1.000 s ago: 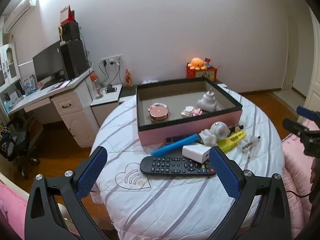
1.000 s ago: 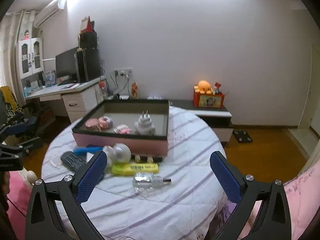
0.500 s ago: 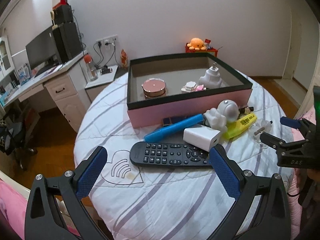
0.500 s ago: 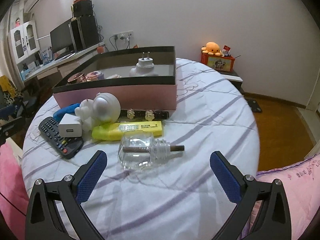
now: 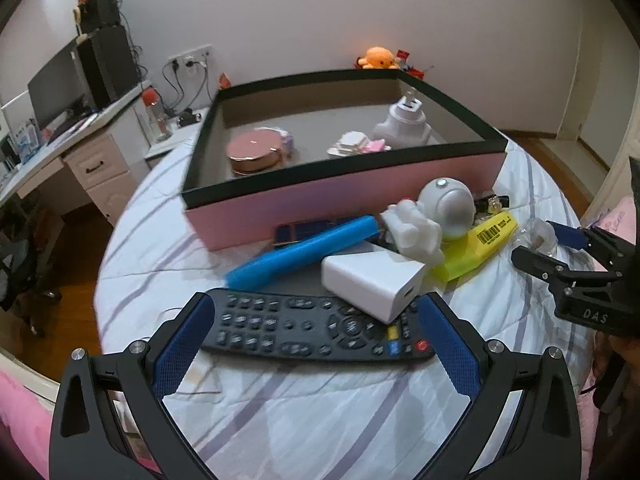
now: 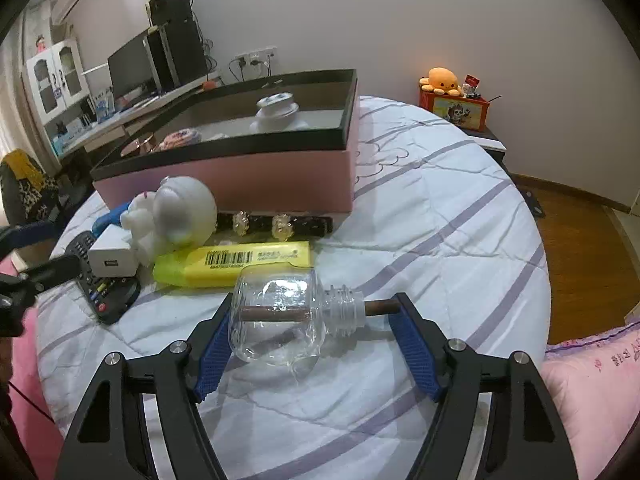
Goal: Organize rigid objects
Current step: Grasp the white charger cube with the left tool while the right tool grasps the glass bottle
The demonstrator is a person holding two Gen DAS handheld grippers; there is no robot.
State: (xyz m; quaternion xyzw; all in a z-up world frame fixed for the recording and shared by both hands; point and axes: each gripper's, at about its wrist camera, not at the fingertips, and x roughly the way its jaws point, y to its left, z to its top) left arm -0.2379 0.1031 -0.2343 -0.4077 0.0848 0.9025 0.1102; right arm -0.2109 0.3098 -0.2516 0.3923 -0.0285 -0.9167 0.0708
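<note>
Both grippers tilt steeply down over the round quilted tabletop. The right gripper has been closing its fingers around the clear glass bottle; one pad seems to touch its base, the other sits beside the stick end. The bottle lies on its side near the tabletop's front edge, neck pointing right, long axis spanning the fingers. The left gripper, fingers apart, straddles the black remote, which lies crosswise
</note>
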